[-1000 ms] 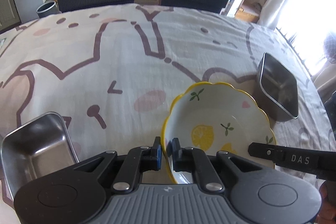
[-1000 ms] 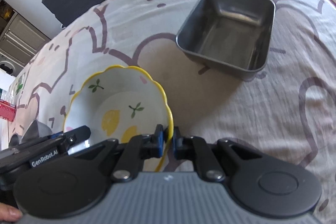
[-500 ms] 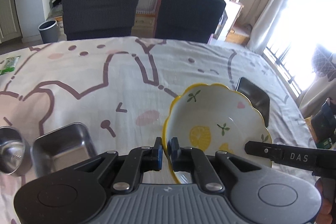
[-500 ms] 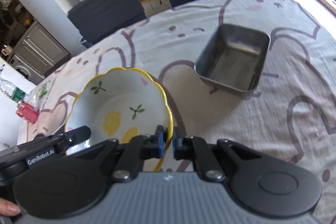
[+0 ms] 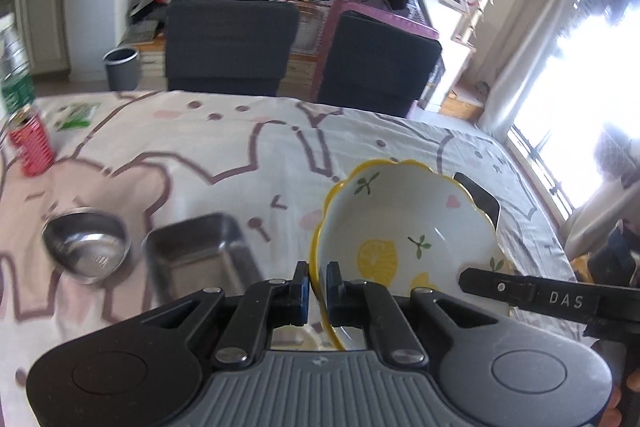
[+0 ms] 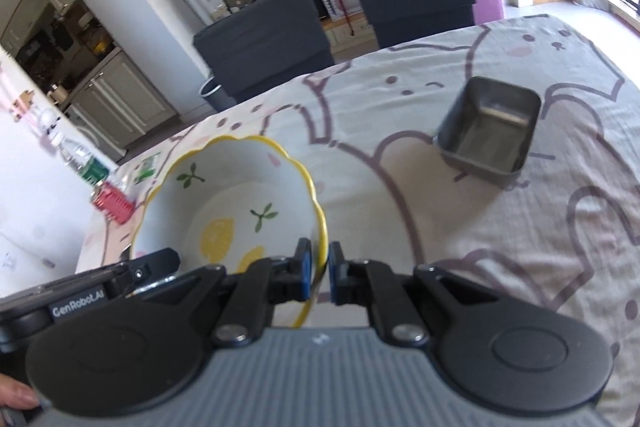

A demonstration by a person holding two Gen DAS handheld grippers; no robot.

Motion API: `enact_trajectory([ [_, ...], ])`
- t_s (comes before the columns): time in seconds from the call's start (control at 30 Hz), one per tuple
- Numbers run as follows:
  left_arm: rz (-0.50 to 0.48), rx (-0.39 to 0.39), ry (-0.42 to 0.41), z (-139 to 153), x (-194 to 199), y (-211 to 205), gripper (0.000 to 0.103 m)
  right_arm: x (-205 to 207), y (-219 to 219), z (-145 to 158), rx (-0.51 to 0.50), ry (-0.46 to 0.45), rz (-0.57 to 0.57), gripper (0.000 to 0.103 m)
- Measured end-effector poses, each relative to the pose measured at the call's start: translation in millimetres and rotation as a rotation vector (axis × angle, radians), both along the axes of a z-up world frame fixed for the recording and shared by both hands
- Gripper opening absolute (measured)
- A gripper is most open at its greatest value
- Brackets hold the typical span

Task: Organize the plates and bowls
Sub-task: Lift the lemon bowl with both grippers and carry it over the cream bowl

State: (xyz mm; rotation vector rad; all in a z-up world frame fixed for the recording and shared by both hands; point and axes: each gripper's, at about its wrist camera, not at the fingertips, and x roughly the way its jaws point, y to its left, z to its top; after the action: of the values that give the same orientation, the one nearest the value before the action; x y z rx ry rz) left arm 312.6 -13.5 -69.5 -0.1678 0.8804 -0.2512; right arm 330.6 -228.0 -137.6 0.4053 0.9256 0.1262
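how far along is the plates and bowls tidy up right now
Nothing looks stacked or sorted. In hand: the lemon bowl, pinched at opposite rims by the left gripper and the right gripper, appears clear of the tablecloth. Left: the round steel bowl and two steel trays sit apart, ungrouped.

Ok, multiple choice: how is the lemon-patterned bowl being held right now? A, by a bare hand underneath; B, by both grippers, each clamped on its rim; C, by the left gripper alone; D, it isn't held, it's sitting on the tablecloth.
B: the left gripper and the right gripper each pinch the yellow rim of the lemon bowl on opposite sides.
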Motion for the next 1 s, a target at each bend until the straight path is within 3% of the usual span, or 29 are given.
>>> enact_trajectory([
  [0.47, 0.069, 0.005, -0.013, -9, -63, 50, 0.009, -34, 54, -5, -0.012, 0.004, 0.153, 0.011],
  [1.0, -0.017, 0.06, 0.126, -55, -75, 54, 0.008, -58, 73, -47, -0.081, 0.186, 0.265, 0.013],
])
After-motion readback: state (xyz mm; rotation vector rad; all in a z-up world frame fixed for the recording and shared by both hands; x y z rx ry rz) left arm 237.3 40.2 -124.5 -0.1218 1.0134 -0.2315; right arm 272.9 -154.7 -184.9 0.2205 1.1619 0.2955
